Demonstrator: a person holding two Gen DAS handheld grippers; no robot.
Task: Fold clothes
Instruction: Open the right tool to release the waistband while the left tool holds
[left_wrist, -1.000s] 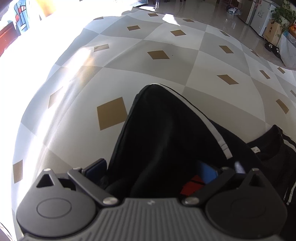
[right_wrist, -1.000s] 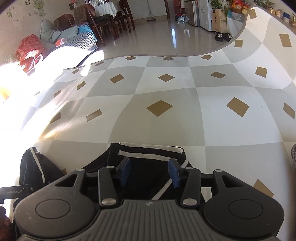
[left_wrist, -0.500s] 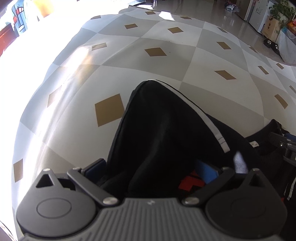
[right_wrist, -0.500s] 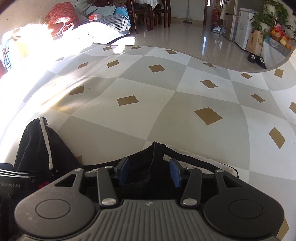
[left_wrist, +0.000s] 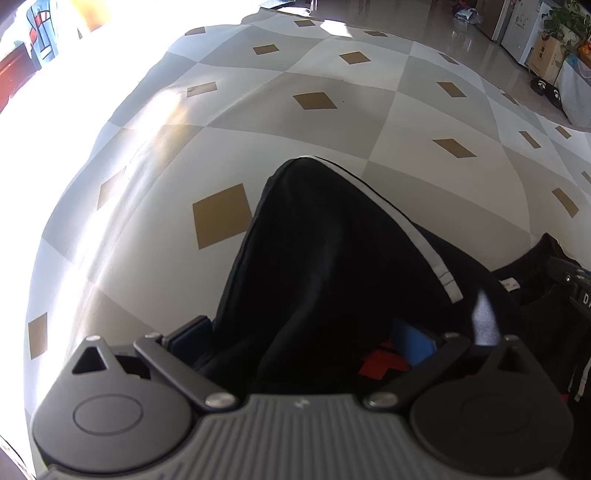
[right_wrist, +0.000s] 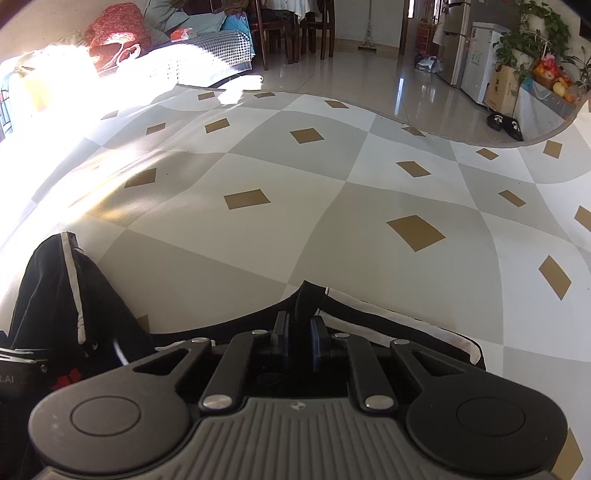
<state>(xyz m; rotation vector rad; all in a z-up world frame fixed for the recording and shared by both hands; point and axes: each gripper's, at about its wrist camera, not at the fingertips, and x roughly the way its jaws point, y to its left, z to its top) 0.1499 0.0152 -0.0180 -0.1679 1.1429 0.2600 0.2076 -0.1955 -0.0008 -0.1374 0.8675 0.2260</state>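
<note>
A black garment (left_wrist: 314, 258) with white stripes lies on the grey and white checked cloth (left_wrist: 332, 110) with gold diamonds. My left gripper (left_wrist: 301, 332) stands with its jaws wide apart, and a thick bunch of the black fabric lies between the blue pads (left_wrist: 412, 343). A red print shows low by the right pad. In the right wrist view my right gripper (right_wrist: 298, 325) is shut on a pinched fold of the garment's white-trimmed edge (right_wrist: 369, 314). The striped part of the garment (right_wrist: 70, 288) lies to its left, beside the left gripper's body (right_wrist: 14, 369).
The checked cloth (right_wrist: 332, 221) stretches far ahead with bright sun glare at the left. Beyond its edge are a shiny tiled floor (right_wrist: 369, 74), dark chairs (right_wrist: 295, 29), a sofa with a red cushion (right_wrist: 114, 33), a white fridge (right_wrist: 480, 59), plants and black slippers (right_wrist: 504, 123).
My right gripper slid left along the garment's edge, then its jaws went from open to shut on a fold of fabric. The left gripper and its bunch of cloth kept still.
</note>
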